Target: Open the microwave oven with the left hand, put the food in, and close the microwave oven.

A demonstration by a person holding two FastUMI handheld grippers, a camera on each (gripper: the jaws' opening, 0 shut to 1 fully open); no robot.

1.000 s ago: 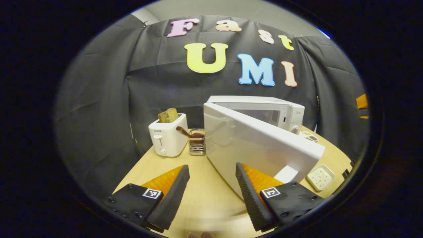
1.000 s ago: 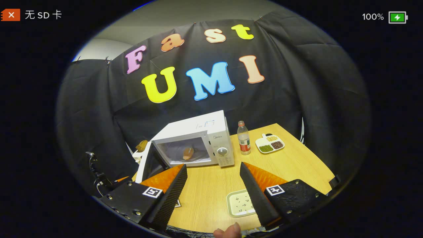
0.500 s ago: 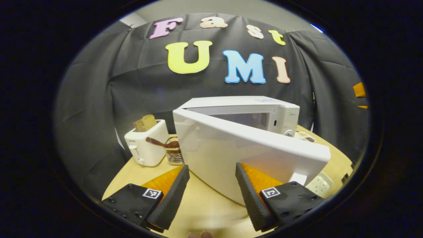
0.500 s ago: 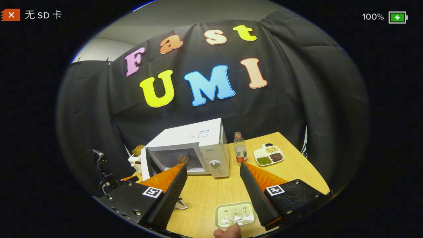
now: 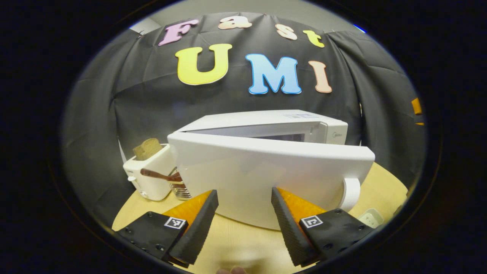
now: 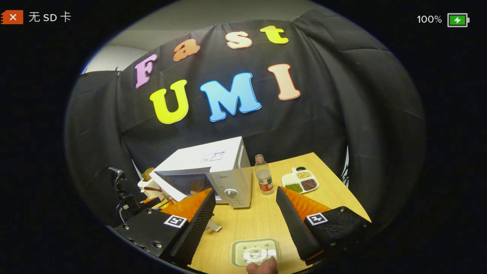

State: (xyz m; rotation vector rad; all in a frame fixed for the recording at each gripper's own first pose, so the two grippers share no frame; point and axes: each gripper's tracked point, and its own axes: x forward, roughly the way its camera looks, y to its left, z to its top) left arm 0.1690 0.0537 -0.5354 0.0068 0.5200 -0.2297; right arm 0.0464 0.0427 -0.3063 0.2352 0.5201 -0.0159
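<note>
Left gripper view. Left hand-held gripper [image 5: 243, 217]: fingers spread wide, nothing held, set just in front of the microwave door [image 5: 266, 179]. Door: white, glossy, partly swung toward the body of the microwave oven [image 5: 274, 123], a gap showing along its top edge; whether a finger touches it cannot be told. Door handle [image 5: 350, 194]: a curved white loop at the free edge, to the right. To the left on the table [image 5: 144, 207]: white toaster [image 5: 146, 177] with bread [image 5: 147, 147] in its slot, and a wire holder [image 5: 179, 188] with a brown-handled utensil.

Right gripper view. Right hand-held gripper [image 6: 245, 219]: fingers wide apart, empty, held back over the near table. Microwave oven [image 6: 213, 167] sits at the far left of the table, door ajar; a brownish item, probably the food [image 6: 197, 186], shows inside, partly hidden. Beside it: a clear bottle [image 6: 263, 179], then a divided dish of beans [image 6: 300, 180]. Near the front edge: a small square plate [image 6: 255, 252] touched by a fingertip [image 6: 262, 265].

Handling note. Door judged rigid, light, hinged, slick-faced; a flat push on the panel near the handle side should close it, and a firm last press is likely needed to latch. The handle loop is the place to grip.
</note>
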